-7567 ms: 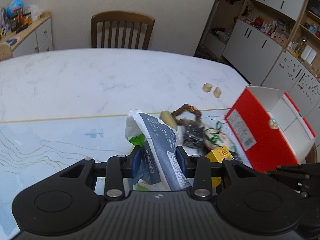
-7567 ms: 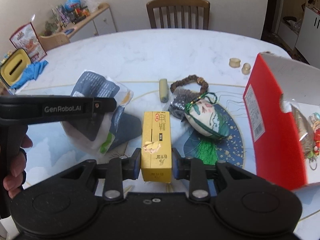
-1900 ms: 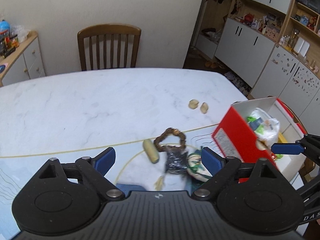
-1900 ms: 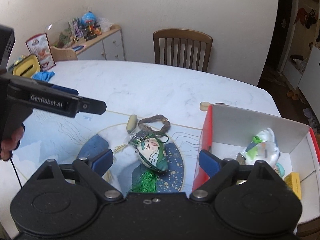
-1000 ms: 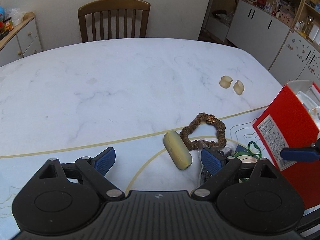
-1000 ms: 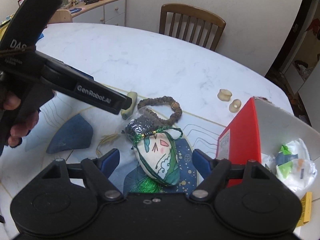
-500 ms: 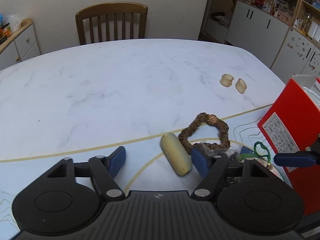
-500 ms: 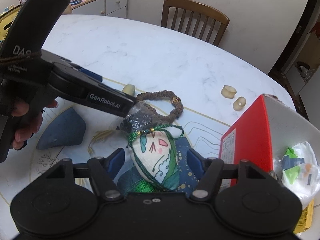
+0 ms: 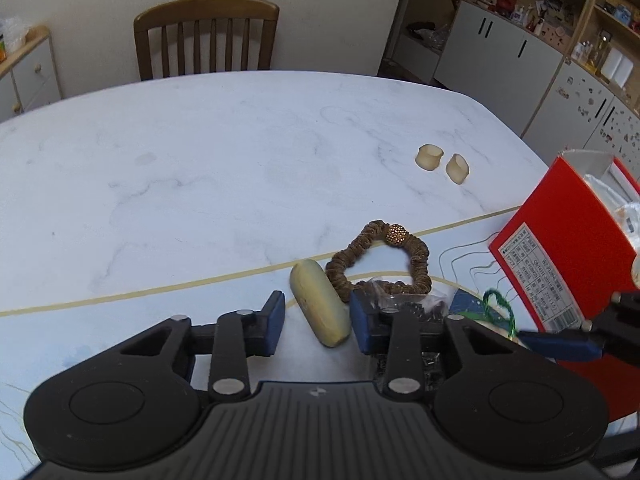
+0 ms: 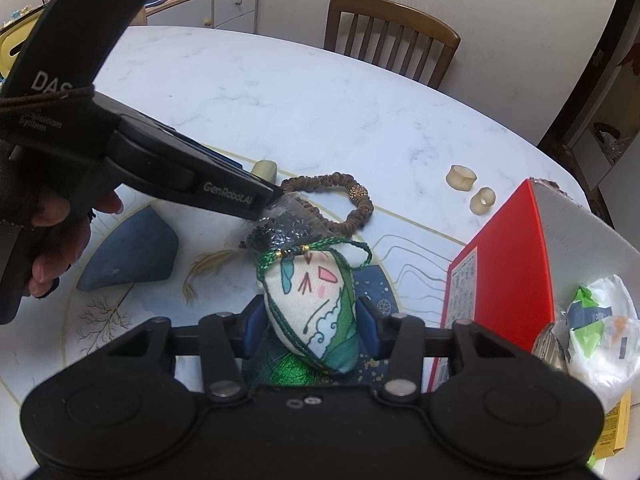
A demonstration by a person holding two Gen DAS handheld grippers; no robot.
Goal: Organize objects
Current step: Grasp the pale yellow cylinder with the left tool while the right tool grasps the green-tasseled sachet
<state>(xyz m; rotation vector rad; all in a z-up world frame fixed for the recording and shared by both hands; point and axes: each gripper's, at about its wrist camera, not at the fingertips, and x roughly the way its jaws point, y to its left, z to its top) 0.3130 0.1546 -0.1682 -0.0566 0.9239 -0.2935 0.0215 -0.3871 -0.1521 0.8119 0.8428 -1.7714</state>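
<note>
My left gripper (image 9: 318, 326) is open, its blue pads on either side of a pale yellow cylinder (image 9: 320, 308) that lies on the table; a gap shows on the left side. A brown scrunchie (image 9: 380, 258) and a small dark plastic bag (image 10: 280, 232) lie just right of it. My right gripper (image 10: 308, 330) has its pads against the sides of a white-and-green embroidered sachet (image 10: 312, 300) with a green tassel. The red box (image 10: 516, 272) stands at the right and holds a white packet (image 10: 600, 320) and a yellow box (image 10: 616, 420).
Two small beige rings (image 9: 440, 162) lie on the white marble table (image 9: 200, 160) beyond the scrunchie. A wooden chair (image 9: 206, 36) stands at the far edge. Cabinets stand along the right wall (image 9: 500, 52). A blue printed mat (image 10: 128, 248) covers the near table.
Both grippers have narrowed over the last second. The left one has moved down around the yellow cylinder. The right one has closed in on the sachet.
</note>
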